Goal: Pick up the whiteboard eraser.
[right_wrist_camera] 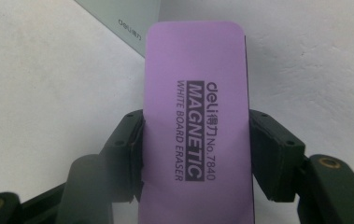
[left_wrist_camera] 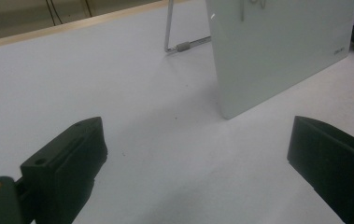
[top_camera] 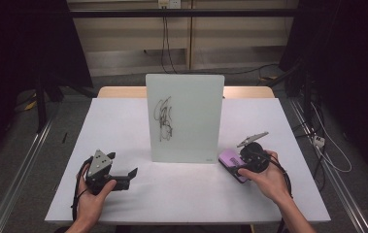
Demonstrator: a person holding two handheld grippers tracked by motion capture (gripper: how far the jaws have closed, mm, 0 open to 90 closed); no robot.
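Observation:
A small whiteboard (top_camera: 185,119) stands upright mid-table, with a black scribble (top_camera: 164,119) on its face. Just right of its lower corner lies a purple magnetic whiteboard eraser (top_camera: 230,160), and my right gripper (top_camera: 235,167) is shut on it. In the right gripper view both pads press the long sides of the eraser (right_wrist_camera: 195,93), label up, under the board's corner (right_wrist_camera: 123,14). My left gripper (top_camera: 127,178) rests low at the table's front left, open, pointing right. Its jaws stand wide apart with bare table between them (left_wrist_camera: 193,154), and the board (left_wrist_camera: 277,51) is ahead.
The white table (top_camera: 123,121) has a wooden strip along its back edge (top_camera: 118,91). The board's metal stand leg (left_wrist_camera: 179,46) sticks out behind it. Cables (top_camera: 327,145) and metal rails run along the floor on both sides.

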